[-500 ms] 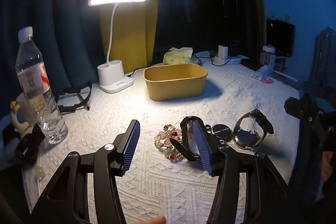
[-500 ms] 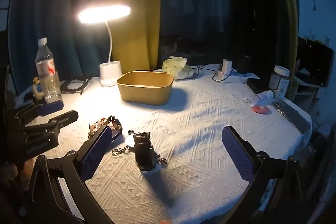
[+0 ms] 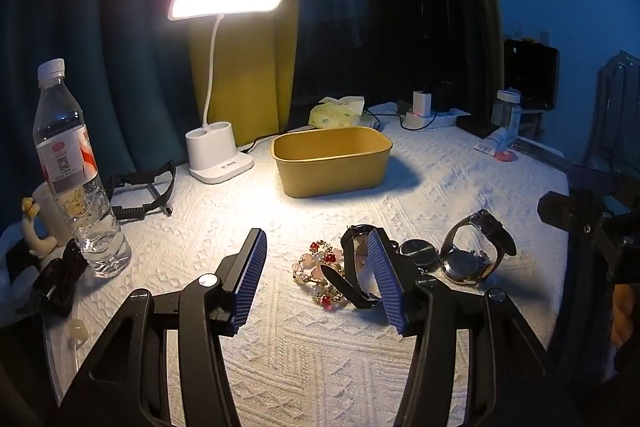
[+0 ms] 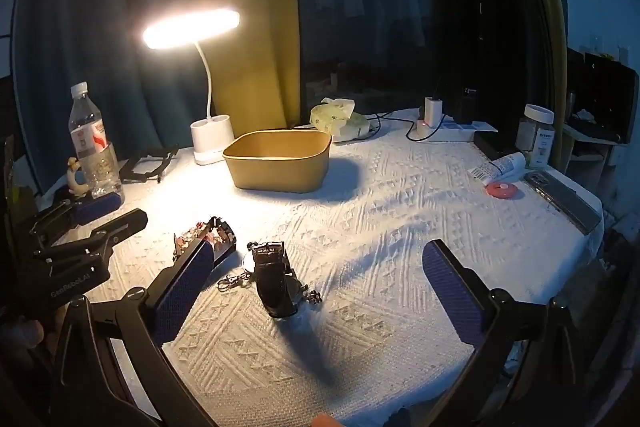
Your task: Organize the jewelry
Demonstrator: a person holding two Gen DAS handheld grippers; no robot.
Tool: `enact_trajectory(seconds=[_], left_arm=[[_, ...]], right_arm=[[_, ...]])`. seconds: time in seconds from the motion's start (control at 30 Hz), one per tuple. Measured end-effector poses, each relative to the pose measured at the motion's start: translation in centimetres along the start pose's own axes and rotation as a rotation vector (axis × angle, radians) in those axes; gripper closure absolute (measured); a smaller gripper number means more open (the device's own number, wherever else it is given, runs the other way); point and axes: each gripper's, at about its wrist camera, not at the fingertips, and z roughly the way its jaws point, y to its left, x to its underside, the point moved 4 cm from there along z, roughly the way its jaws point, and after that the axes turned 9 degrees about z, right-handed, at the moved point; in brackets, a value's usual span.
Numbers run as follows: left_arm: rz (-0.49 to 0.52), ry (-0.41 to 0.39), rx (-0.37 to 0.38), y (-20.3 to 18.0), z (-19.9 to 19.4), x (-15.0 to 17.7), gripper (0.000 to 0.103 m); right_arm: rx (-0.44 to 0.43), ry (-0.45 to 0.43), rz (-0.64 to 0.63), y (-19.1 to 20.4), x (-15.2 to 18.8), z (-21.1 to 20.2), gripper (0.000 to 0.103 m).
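Observation:
A gold bracelet with red and pink stones (image 3: 320, 273) lies on the white cloth beside a black watch strap (image 3: 352, 267), a round pocket watch (image 3: 416, 250) and a black wristwatch (image 3: 476, 251). A yellow box (image 3: 332, 159) stands behind them, under the lamp. My left gripper (image 3: 316, 247) is open just above and before the bracelet, its right finger over the strap. My right gripper (image 4: 324, 267) is open wide, with the wristwatch (image 4: 276, 279) between its fingers; the bracelet (image 4: 196, 233) and the yellow box (image 4: 280, 163) show there too.
A lit white desk lamp (image 3: 218, 155) and a water bottle (image 3: 76, 179) stand at the left with a mug and black glasses. A tissue pack (image 3: 338, 111), power strip, jar, tube and phone (image 4: 564, 201) lie along the back and right edge.
Both grippers have shifted only slightly; the left has crept a little toward the bracelet. Both stay open, and nothing was picked up.

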Motion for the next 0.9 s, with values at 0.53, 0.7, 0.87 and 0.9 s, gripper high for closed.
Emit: enact_trajectory(seconds=[0.53, 0.7, 0.87, 0.9], left_arm=[[-0.007, -0.011, -0.014, 0.28, -0.71, -0.09, 0.047], [-0.007, -0.012, -0.015, 0.16, -0.76, 0.06, 0.046], [-0.008, -0.012, -0.016, 0.10, -0.77, 0.13, 0.046], [-0.007, -0.012, -0.016, 0.08, -0.77, 0.12, 0.046]], right_arm=[[-0.008, -0.011, -0.023, 0.66, -0.12, -0.05, 0.000], [-0.006, -0.012, -0.019, 0.74, -0.23, -0.09, 0.000], [-0.004, -0.016, -0.017, 0.74, -0.39, -0.14, 0.000], [-0.003, -0.016, -0.014, 0.70, -0.41, -0.14, 0.000]])
